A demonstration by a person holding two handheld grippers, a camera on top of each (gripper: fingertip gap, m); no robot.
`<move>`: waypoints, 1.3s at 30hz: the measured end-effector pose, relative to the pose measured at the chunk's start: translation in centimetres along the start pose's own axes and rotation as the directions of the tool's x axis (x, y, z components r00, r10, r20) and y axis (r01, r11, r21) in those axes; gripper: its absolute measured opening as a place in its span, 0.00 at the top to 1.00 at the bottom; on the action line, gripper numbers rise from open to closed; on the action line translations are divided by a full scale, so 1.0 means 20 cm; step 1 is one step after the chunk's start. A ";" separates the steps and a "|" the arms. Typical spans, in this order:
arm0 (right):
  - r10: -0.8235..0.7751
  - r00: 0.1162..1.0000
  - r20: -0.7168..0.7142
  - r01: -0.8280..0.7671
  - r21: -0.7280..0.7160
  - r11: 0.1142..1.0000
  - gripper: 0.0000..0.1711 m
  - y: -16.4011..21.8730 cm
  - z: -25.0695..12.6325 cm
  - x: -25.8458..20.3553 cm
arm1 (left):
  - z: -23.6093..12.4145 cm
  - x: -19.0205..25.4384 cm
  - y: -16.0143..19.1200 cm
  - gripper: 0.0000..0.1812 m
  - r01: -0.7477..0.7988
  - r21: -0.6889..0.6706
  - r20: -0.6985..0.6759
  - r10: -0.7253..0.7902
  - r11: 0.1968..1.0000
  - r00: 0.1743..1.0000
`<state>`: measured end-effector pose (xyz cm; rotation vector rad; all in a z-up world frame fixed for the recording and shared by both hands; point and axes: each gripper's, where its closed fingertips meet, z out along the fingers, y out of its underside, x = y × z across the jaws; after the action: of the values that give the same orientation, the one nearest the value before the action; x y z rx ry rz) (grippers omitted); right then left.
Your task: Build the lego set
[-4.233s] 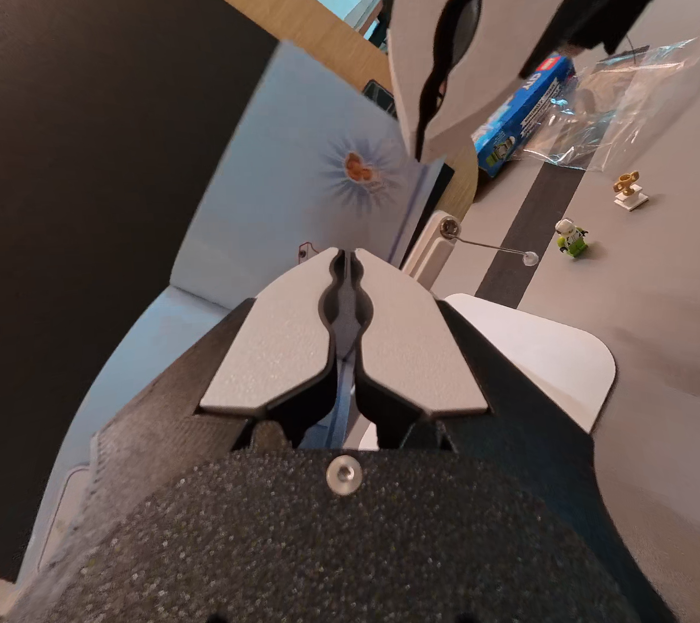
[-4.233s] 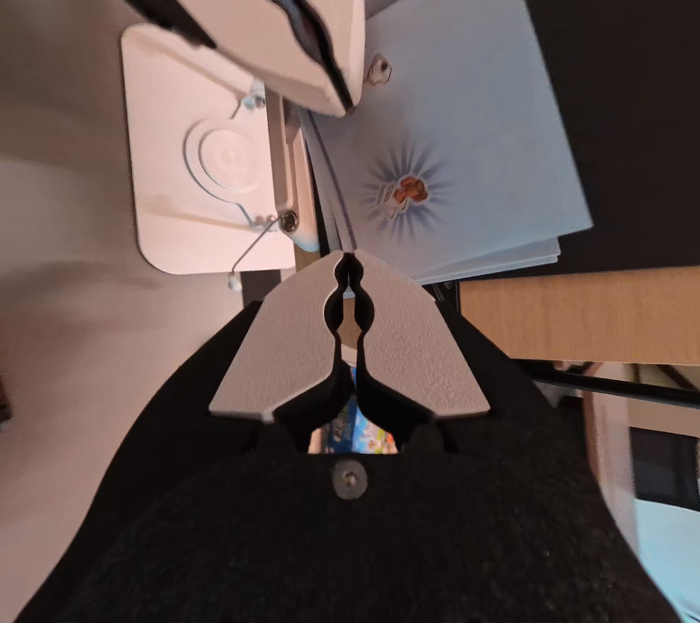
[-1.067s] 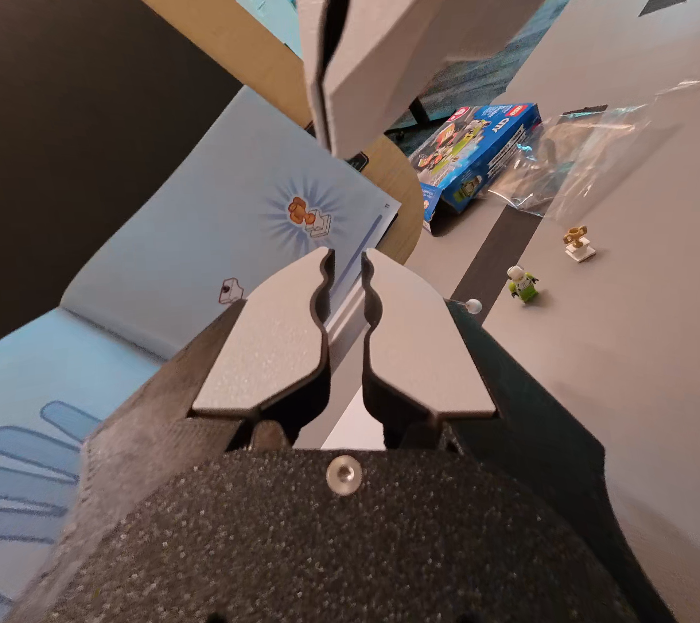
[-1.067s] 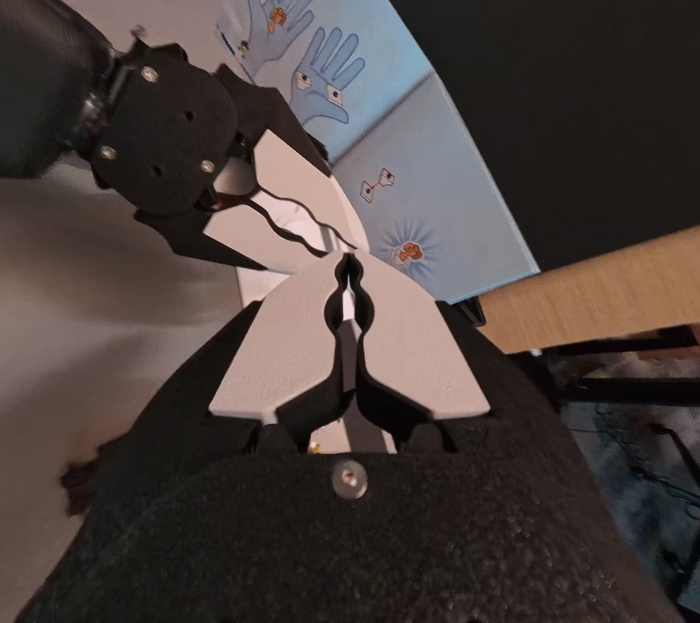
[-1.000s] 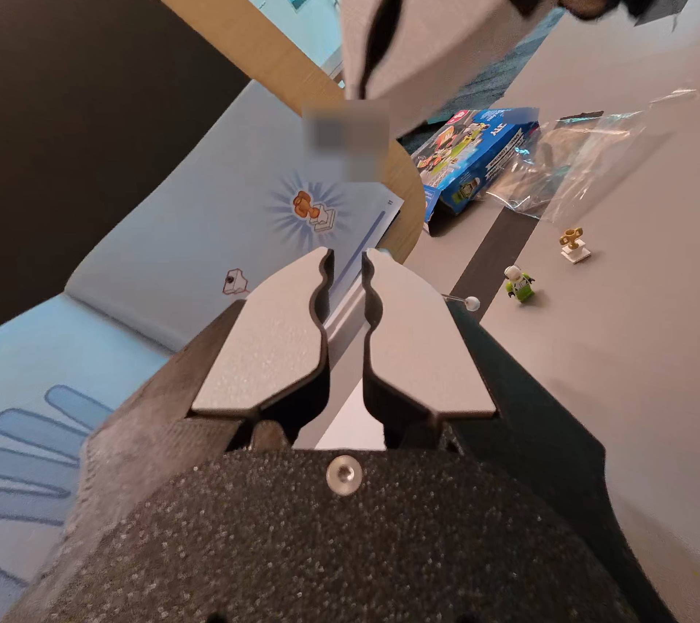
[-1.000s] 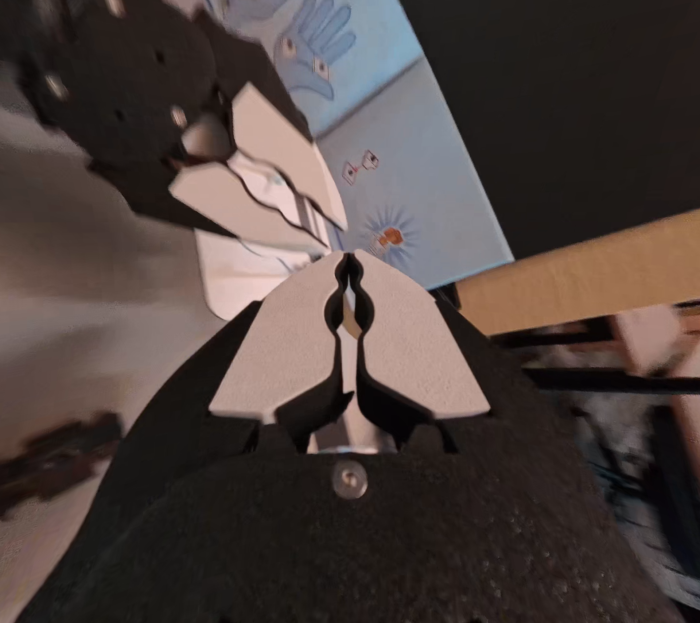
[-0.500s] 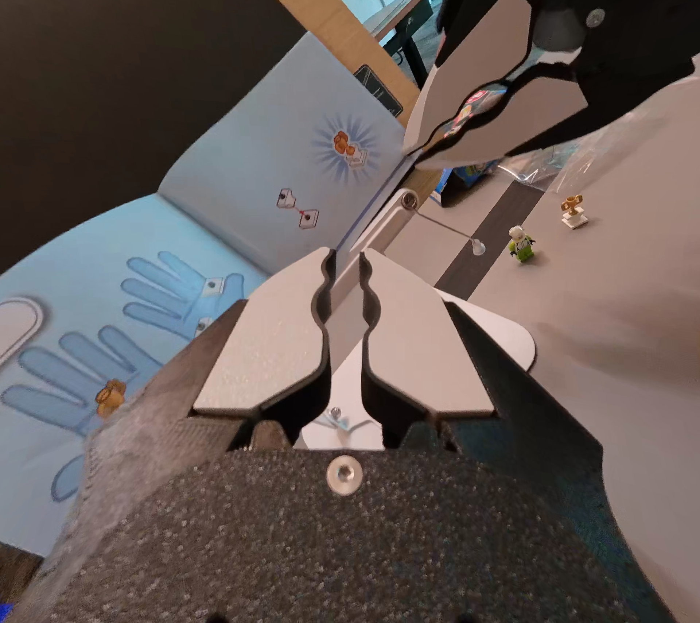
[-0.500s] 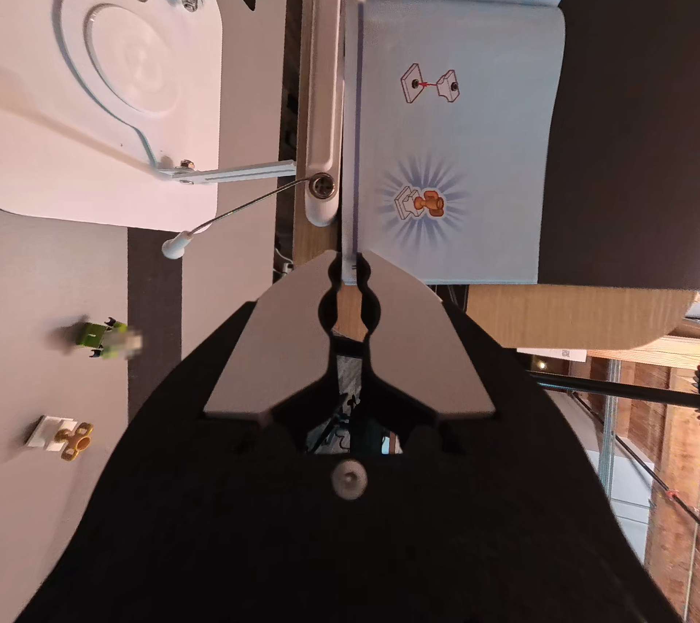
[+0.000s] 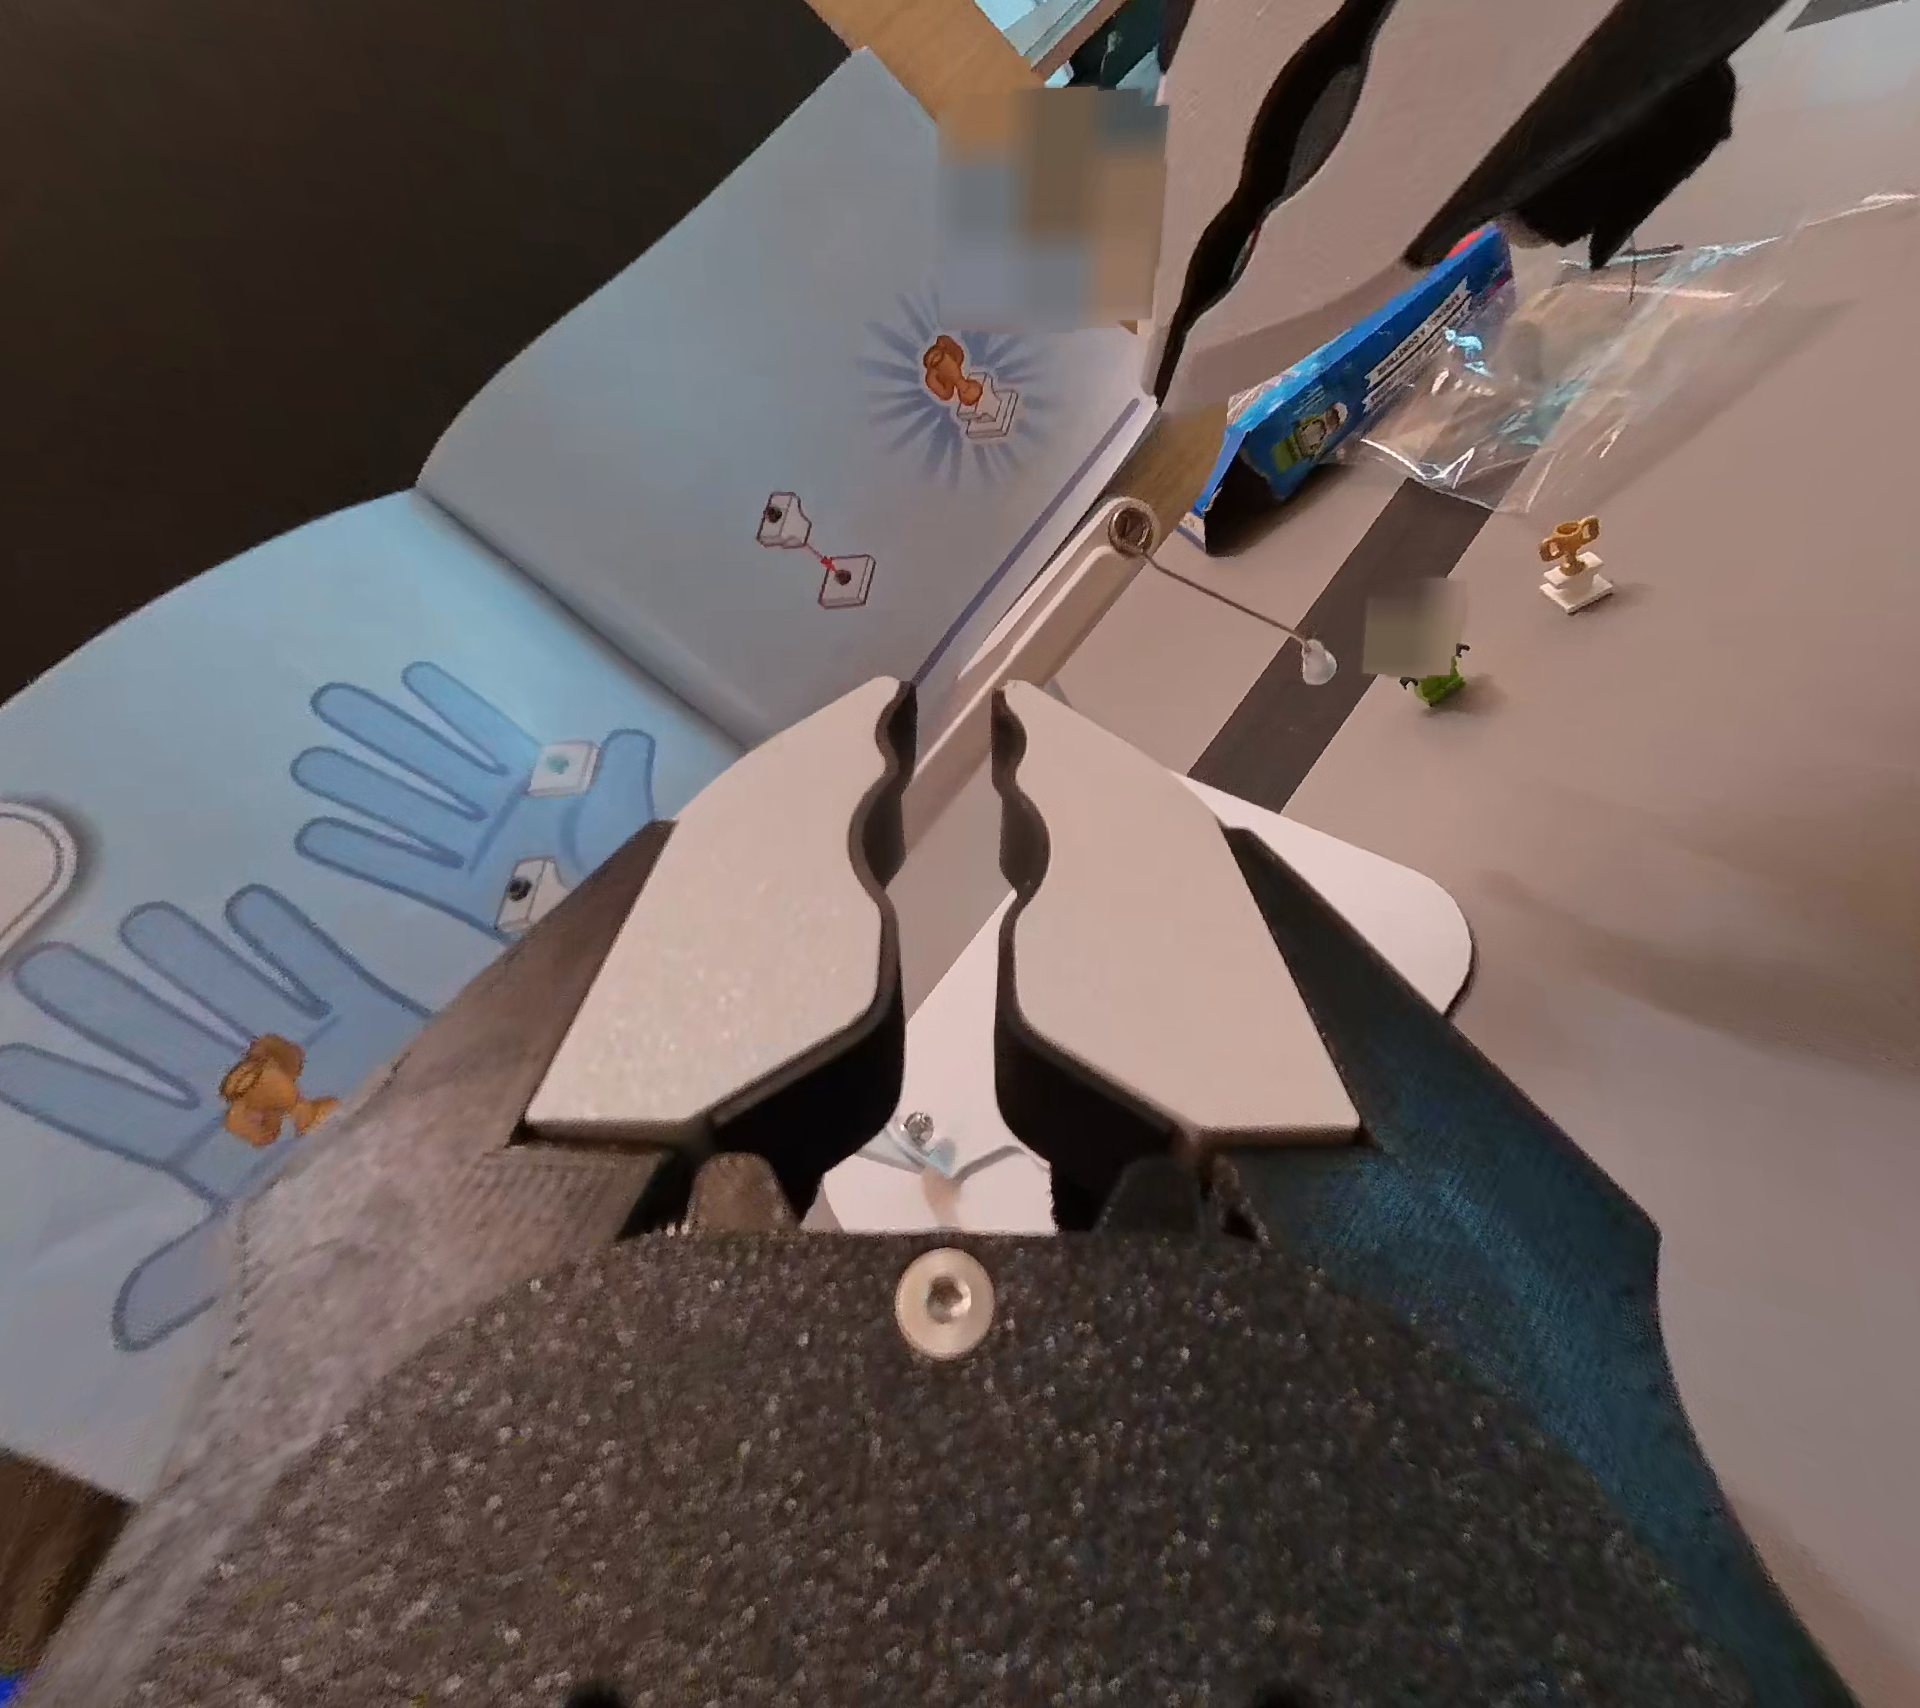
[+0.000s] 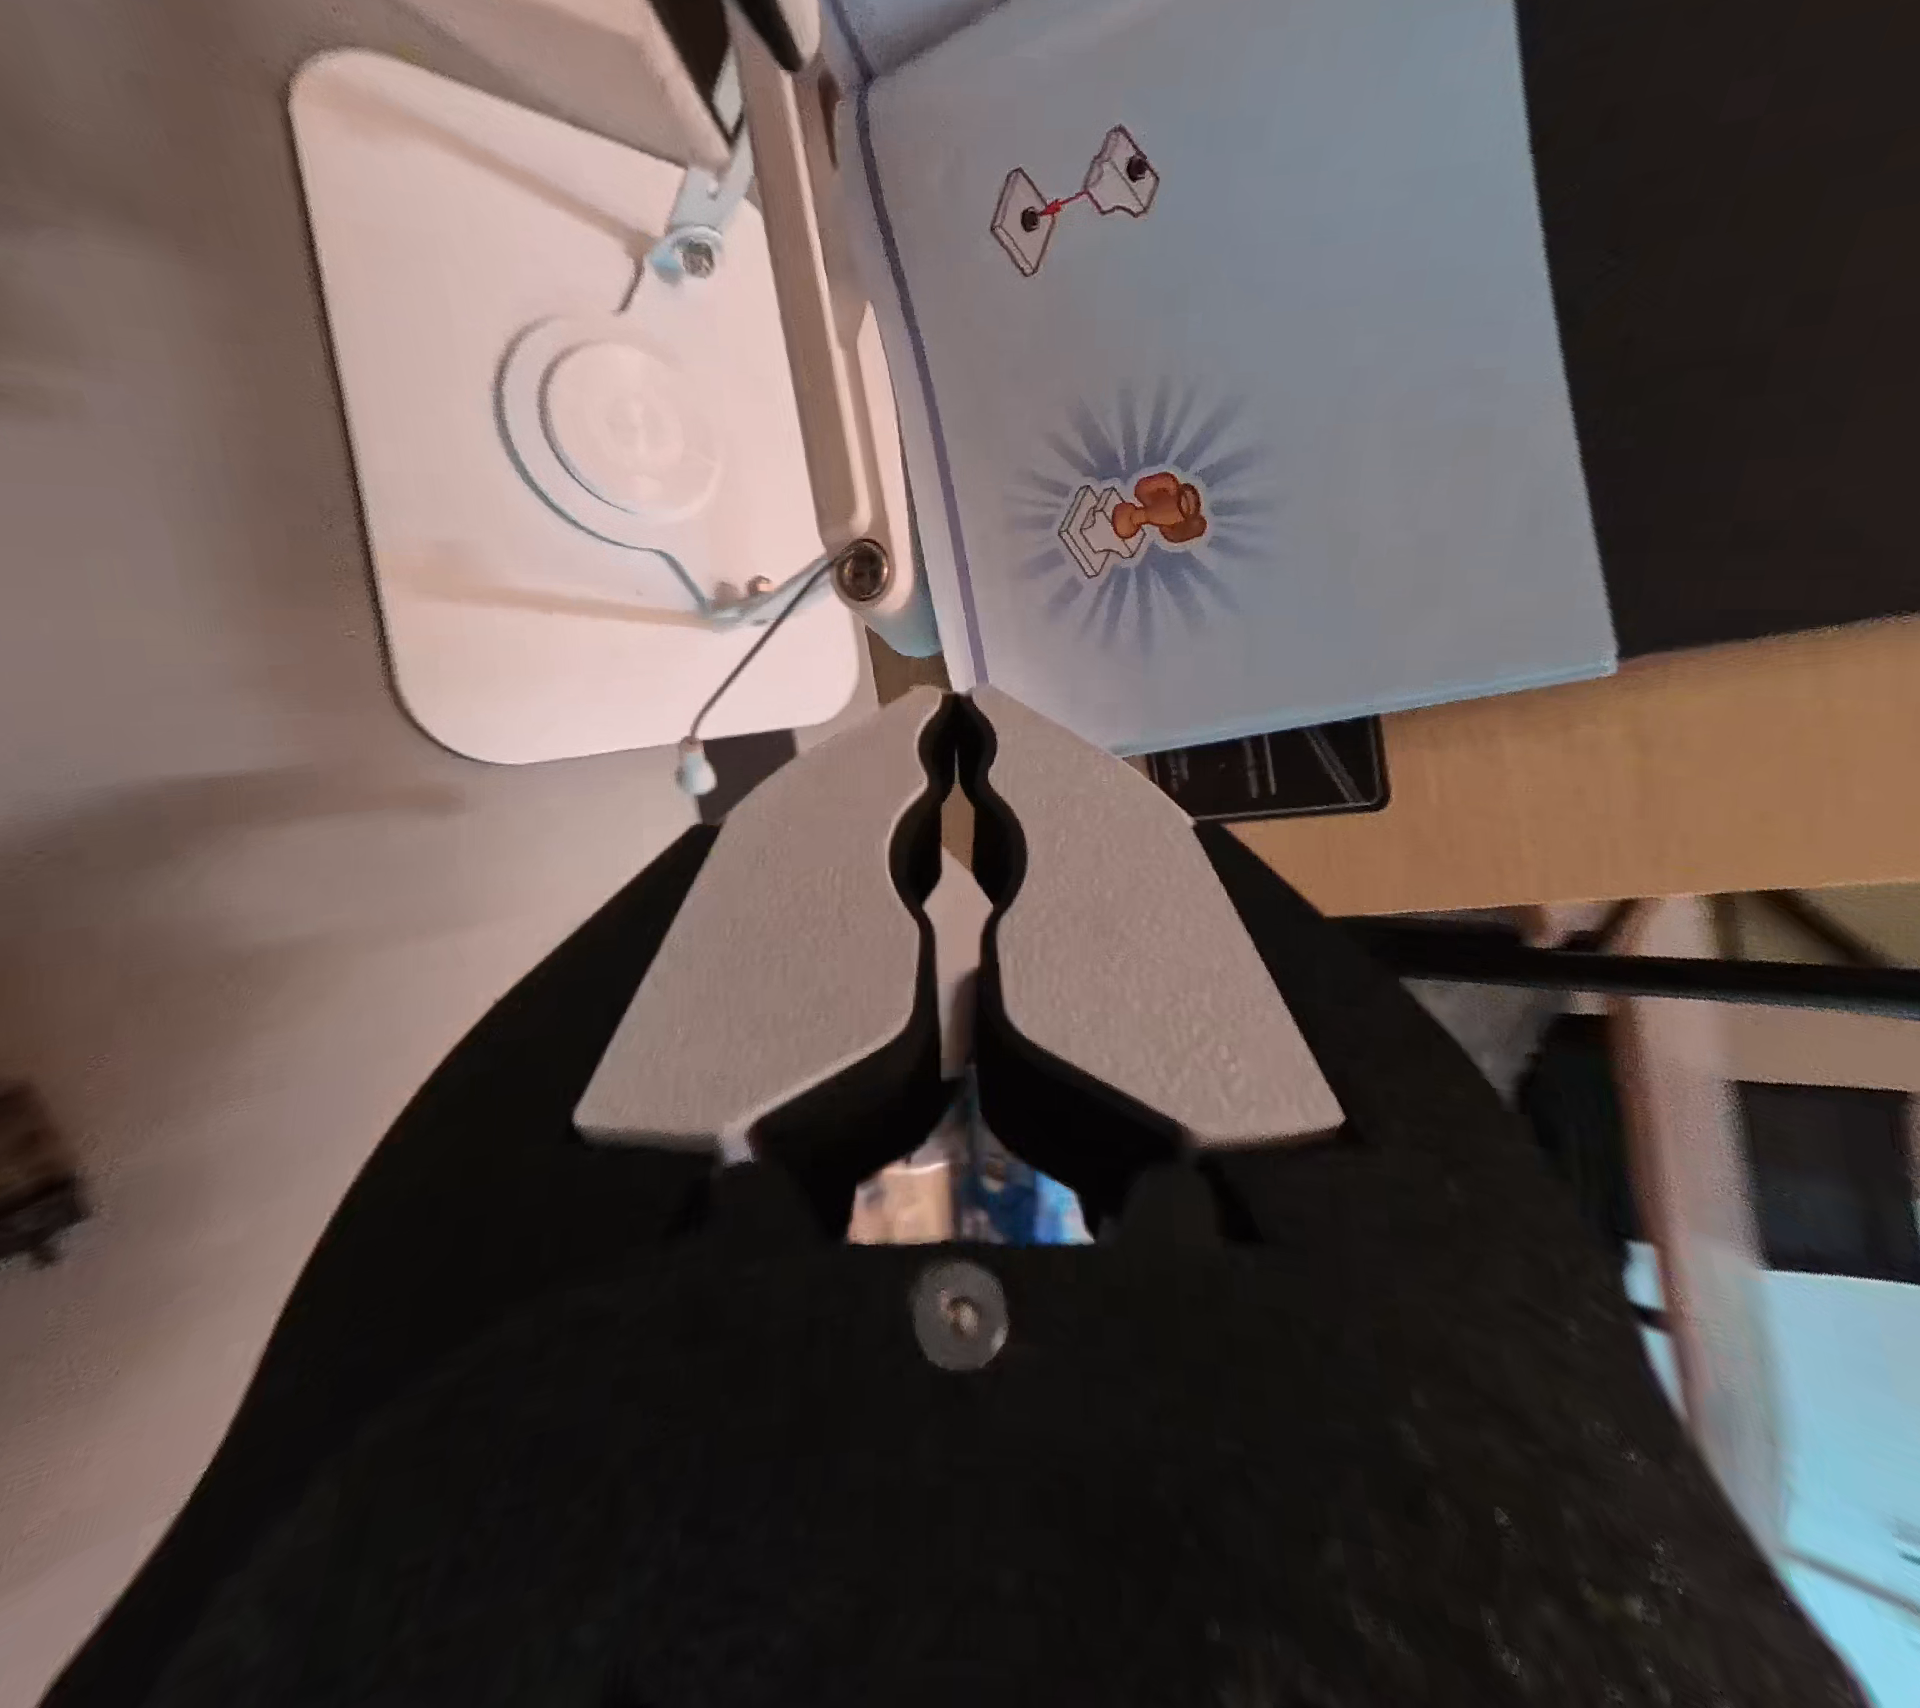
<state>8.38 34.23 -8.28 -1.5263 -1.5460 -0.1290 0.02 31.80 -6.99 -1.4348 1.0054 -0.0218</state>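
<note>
Grey textured pads of the left hand-held gripper [image 9: 945, 702] stand slightly apart, holding nothing; the white ledge of the book stand [image 9: 1023, 640] runs out just ahead of the gap. Left of that gripper lies the open instruction booklet [image 9: 644, 453], pale blue, propped on the stand. Just beyond the stand's far end the right hand-held gripper [image 9: 1169, 385] comes in from above, tips at the outer corner of the right-hand page. In its own view the right hand-held gripper [image 10: 961, 702] has its pads together at the tips, right at that page corner; whether paper is actually pinched between them I cannot tell (the tips hide it). To its left, the stand's wire page-holder [image 10: 758, 650] sticks out over the counter [image 9: 1714, 827], not on the page.

Farther out, right of the left gripper: a green minifigure [image 9: 1439, 682], then the gold trophy on a white base [image 9: 1579, 567], both standing on the counter. Beyond them a clear plastic bag [image 9: 1683, 349] and the blue set box [image 9: 1371, 380].

Risks, my read: grabbing several sheets at once, or creasing or tearing the corner if it's pulled sideways; with the wire arm off the page, the booklet could flop shut or slide off the ledge.

Versus half a second ago: right gripper has swung more upright over the corner, and its view is now motion-blurred; left gap unchanged; trophy and minifigure unmoved.
</note>
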 end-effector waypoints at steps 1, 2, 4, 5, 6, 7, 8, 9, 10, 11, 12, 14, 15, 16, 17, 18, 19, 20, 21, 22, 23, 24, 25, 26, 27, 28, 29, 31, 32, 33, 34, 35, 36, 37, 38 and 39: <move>0.040 0.999 0.027 -0.040 -0.006 0.999 1.00 0.00 0.00 0.00 | 0.01 0.01 -0.01 0.93 0.000 0.003 -0.006 0.000 1.000 1.000; 0.080 0.995 0.055 -0.079 -0.010 0.997 1.00 0.00 0.00 0.00 | 0.01 0.01 -0.02 0.92 0.002 0.005 -0.013 -0.001 1.000 1.000; 0.151 0.983 0.101 -0.150 -0.020 0.989 1.00 0.00 0.00 0.00 | 0.03 0.02 -0.04 0.92 0.000 0.002 -0.029 0.000 1.000 1.000; 0.177 0.977 0.120 -0.175 -0.025 0.984 1.00 -0.01 0.00 0.00 | 0.04 0.03 -0.05 0.92 -0.001 0.001 -0.038 0.002 1.000 0.999; 0.200 0.970 0.139 -0.198 -0.031 0.980 1.00 -0.01 0.00 0.00 | 0.05 0.04 -0.06 0.92 -0.005 0.001 -0.045 0.005 1.000 0.999; 0.225 0.961 0.161 -0.222 -0.034 0.974 1.00 -0.01 0.00 0.00 | 0.06 0.05 -0.07 0.92 -0.009 0.002 -0.049 0.009 1.000 0.999; 0.250 0.950 0.188 -0.248 -0.036 0.968 1.00 -0.02 0.00 0.00 | 0.07 0.05 -0.08 0.91 -0.015 0.003 -0.054 0.015 1.000 0.998; 0.273 0.938 0.215 -0.271 -0.039 0.962 1.00 -0.03 -0.01 -0.01 | 0.09 0.06 -0.09 0.91 -0.021 0.006 -0.061 0.021 1.000 0.998; 0.291 0.928 0.232 -0.290 -0.039 0.956 1.00 -0.04 -0.01 -0.01 | 0.10 0.07 -0.10 0.91 -0.027 0.012 -0.071 0.028 1.000 0.997; 0.308 0.919 0.245 -0.307 -0.041 0.951 1.00 -0.05 -0.02 -0.01 | 0.11 0.09 -0.11 0.90 -0.033 0.019 -0.082 0.034 0.999 0.996; 0.326 0.909 0.260 -0.324 -0.051 0.945 1.00 -0.06 -0.02 -0.01 | 0.13 0.10 -0.12 0.90 -0.039 0.019 -0.092 0.041 0.999 0.995; 0.343 0.903 0.258 -0.337 -0.069 0.939 1.00 -0.06 -0.03 0.01 | 0.15 0.11 -0.12 0.89 -0.055 0.015 -0.097 0.057 0.998 0.994; 0.344 0.903 0.258 -0.339 -0.068 0.938 1.00 -0.06 -0.03 0.01 | 0.17 0.11 -0.13 0.89 -0.061 0.016 -0.098 0.062 0.998 0.993; 0.354 0.896 0.267 -0.351 -0.061 0.935 1.00 -0.06 -0.03 0.01 | 0.18 0.12 -0.13 0.89 -0.061 0.016 -0.103 0.062 0.998 0.993; 0.367 0.887 0.281 -0.367 -0.053 0.929 1.00 -0.07 -0.04 0.01 | 0.19 0.12 -0.14 0.89 -0.062 0.018 -0.108 0.063 0.998 0.992; 0.377 0.879 0.293 -0.382 -0.044 0.923 1.00 -0.09 -0.04 0.01 | 0.20 0.13 -0.15 0.88 -0.064 0.021 -0.112 0.066 0.998 0.991; 0.386 0.872 0.300 -0.394 -0.036 0.918 1.00 -0.10 -0.05 0.01 | 0.21 0.14 -0.15 0.88 -0.065 0.028 -0.118 0.068 0.997 0.991; 0.393 0.867 0.307 -0.404 -0.030 0.914 1.00 -0.11 -0.05 0.02 | 0.23 0.14 -0.16 0.88 -0.062 0.037 -0.125 0.066 0.997 0.990; 0.396 0.864 0.312 -0.409 -0.026 0.912 1.00 -0.11 -0.05 0.02 | 0.24 0.15 -0.16 0.88 -0.059 0.044 -0.132 0.065 0.997 0.989; 0.396 0.863 0.315 -0.410 -0.022 0.912 1.00 -0.12 -0.05 0.02 | 0.26 0.16 -0.16 0.88 -0.060 0.043 -0.140 0.066 0.997 0.988; 0.399 0.859 0.322 -0.417 -0.016 0.909 1.00 -0.14 -0.06 0.02 | 0.28 0.16 -0.16 0.87 -0.066 0.037 -0.146 0.070 0.997 0.987; 0.405 0.853 0.328 -0.425 -0.012 0.905 1.00 -0.15 -0.06 0.02 | 0.30 0.17 -0.16 0.87 -0.073 0.034 -0.149 0.077 0.997 0.986; 0.409 0.851 0.331 -0.430 -0.010 0.903 1.00 -0.15 -0.06 0.02 | 0.32 0.17 -0.15 0.87 -0.082 0.029 -0.149 0.085 0.996 0.985; 0.410 0.848 0.334 -0.433 -0.006 0.901 1.00 -0.16 -0.06 0.02 | 0.34 0.17 -0.15 0.88 -0.091 0.025 -0.138 0.094 0.995 0.986; 0.414 0.845 0.339 -0.440 -0.001 0.898 1.00 -0.17 -0.07 0.02 | 0.35 0.16 -0.16 0.89 -0.101 0.035 -0.121 0.104 0.994 0.987; 0.417 0.843 0.340 -0.444 0.002 0.896 1.00 -0.17 -0.07 0.02 | 0.35 0.16 -0.17 0.91 -0.105 0.051 -0.113 0.110 0.993 0.988; 0.416 0.845 0.337 -0.443 0.004 0.897 1.00 -0.17 -0.07 0.03 | 0.35 0.16 -0.17 0.92 -0.109 0.051 -0.108 0.114 0.993 0.988; 0.415 0.853 0.318 -0.439 0.006 0.899 1.00 -0.16 -0.07 0.04 | 0.36 0.13 -0.16 0.96 -0.139 0.043 -0.071 0.142 0.989 0.987; 0.406 0.866 0.292 -0.426 0.007 0.904 1.00 -0.14 -0.07 0.05 | 0.35 0.12 -0.16 0.98 -0.150 0.045 -0.054 0.152 0.988 0.987; 0.375 0.893 0.247 -0.389 0.007 0.921 1.00 -0.11 -0.07 0.06 | 0.35 0.12 -0.16 0.99 -0.150 0.047 -0.059 0.152 0.988 0.987; 0.318 0.929 0.191 -0.325 0.011 0.946 1.00 -0.08 -0.06 0.07 | 0.34 0.12 -0.16 0.98 -0.144 0.044 -0.063 0.147 0.989 0.987; 0.255 0.958 0.135 -0.260 0.023 0.965 1.00 -0.05 -0.06 0.08 | 0.33 0.11 -0.16 0.98 -0.144 0.044 -0.059 0.147 0.989 0.987; 0.207 0.974 0.090 -0.211 0.035 0.977 1.00 -0.03 -0.06 0.08 | 0.32 0.09 -0.16 0.98 -0.146 0.049 -0.051 0.149 0.988 0.988; 0.181 0.982 0.061 -0.184 0.047 0.982 1.00 -0.02 -0.06 0.08 | 0.30 0.08 -0.16 0.98 -0.144 0.053 -0.049 0.146 0.988 0.988; 0.171 0.985 0.033 -0.173 0.062 0.983 0.96 -0.02 -0.06 0.08 | 0.29 0.07 -0.16 0.98 -0.137 0.054 -0.049 0.139 0.989 0.989; 0.166 0.986 -0.004 -0.165 0.086 0.983 0.93 -0.03 -0.07 0.09 | 0.27 0.05 -0.16 0.97 -0.130 0.054 -0.047 0.133 0.990 0.990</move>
<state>9.04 34.58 -6.04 -1.5763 -1.3916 0.0238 5.47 34.77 -5.87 -1.3248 1.1320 0.0130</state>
